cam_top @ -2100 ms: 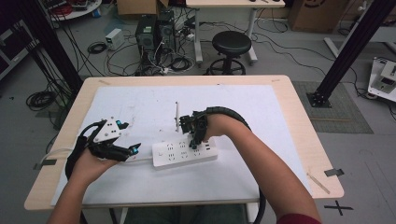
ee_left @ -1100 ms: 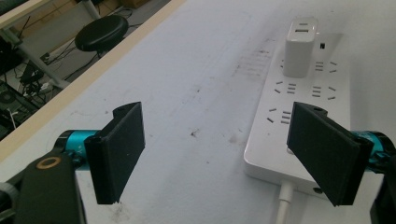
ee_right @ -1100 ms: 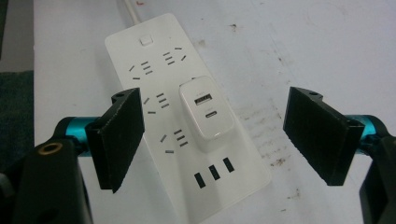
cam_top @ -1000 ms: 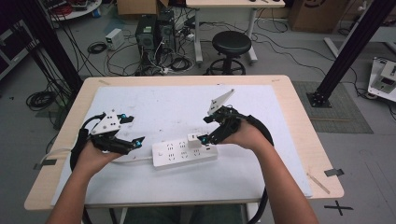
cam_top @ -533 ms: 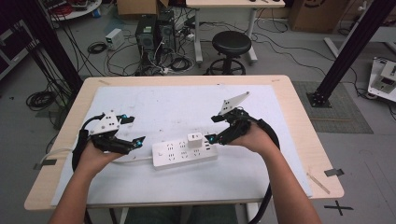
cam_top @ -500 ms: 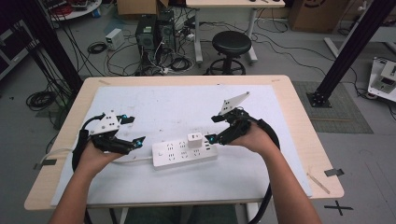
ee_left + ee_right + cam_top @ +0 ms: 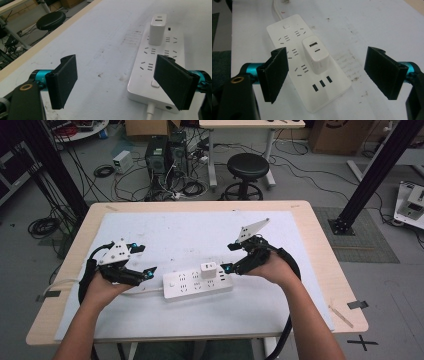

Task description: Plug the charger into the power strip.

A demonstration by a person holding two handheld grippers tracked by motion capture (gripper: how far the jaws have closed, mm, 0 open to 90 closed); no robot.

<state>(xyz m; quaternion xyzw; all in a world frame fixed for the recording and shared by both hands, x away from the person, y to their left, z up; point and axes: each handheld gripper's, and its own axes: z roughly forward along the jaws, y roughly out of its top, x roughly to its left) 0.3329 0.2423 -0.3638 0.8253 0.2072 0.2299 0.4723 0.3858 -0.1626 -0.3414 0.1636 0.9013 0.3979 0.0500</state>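
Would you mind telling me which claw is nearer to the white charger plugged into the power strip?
Right. The right claw sits just beside the charger, while the left claw waits off the power strip's cord end.

i see the power strip lying on the mat near the middle of the table, its length running left to right. the charger sits plugged into its far row, right of centre. my left gripper is just left of the strip's left end, my right gripper just beside its right end. the stool stands on the floor beyond the table's far edge.
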